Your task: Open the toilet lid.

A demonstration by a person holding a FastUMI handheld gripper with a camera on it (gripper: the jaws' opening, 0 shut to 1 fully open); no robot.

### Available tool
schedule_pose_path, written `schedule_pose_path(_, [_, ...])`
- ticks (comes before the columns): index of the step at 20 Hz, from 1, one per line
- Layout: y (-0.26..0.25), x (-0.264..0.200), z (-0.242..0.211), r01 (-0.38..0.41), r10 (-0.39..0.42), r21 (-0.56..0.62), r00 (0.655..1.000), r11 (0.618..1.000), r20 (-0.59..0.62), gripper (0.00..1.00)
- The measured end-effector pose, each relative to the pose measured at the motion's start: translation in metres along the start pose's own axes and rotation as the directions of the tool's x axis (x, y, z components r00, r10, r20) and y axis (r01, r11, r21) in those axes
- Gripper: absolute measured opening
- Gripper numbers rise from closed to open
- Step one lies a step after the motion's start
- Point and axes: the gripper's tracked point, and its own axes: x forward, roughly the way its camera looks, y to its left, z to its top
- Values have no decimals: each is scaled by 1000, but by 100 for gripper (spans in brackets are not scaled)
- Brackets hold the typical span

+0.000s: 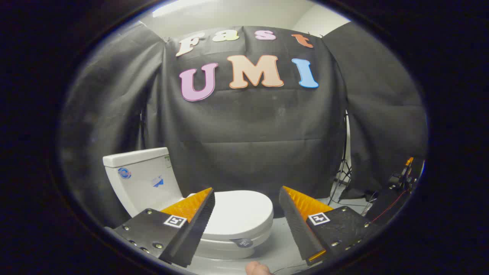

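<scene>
Beyond toilet lid [238, 214]: gripper [246, 202] wide, empty.

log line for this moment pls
phase: approach | gripper: open, holding nothing | toilet lid: closed, beyond the fingers | contact: none

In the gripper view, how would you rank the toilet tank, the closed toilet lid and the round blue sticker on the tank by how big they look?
Largest to smallest as they appear:
1. Toilet lid and toilet tank: they look about alike, and the open gripper hides part of the lid, so I won't rank them.
2. Round blue sticker: clearly smallest.
</scene>
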Motion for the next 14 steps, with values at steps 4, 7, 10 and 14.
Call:
schedule_pose_path(4, [11,-8,-15,-18,17,-52,1000,998,-21,99])
schedule_pose_path(7, [12,-2,-10,-30,30,0,999,1000,-18,100])
schedule_pose_path(10, [26,-2,-6,-56,55,-39,998,998,-12,100])
schedule_pose_path(14, [23,0,-6,-55,54,-61,999,997,-4,99])
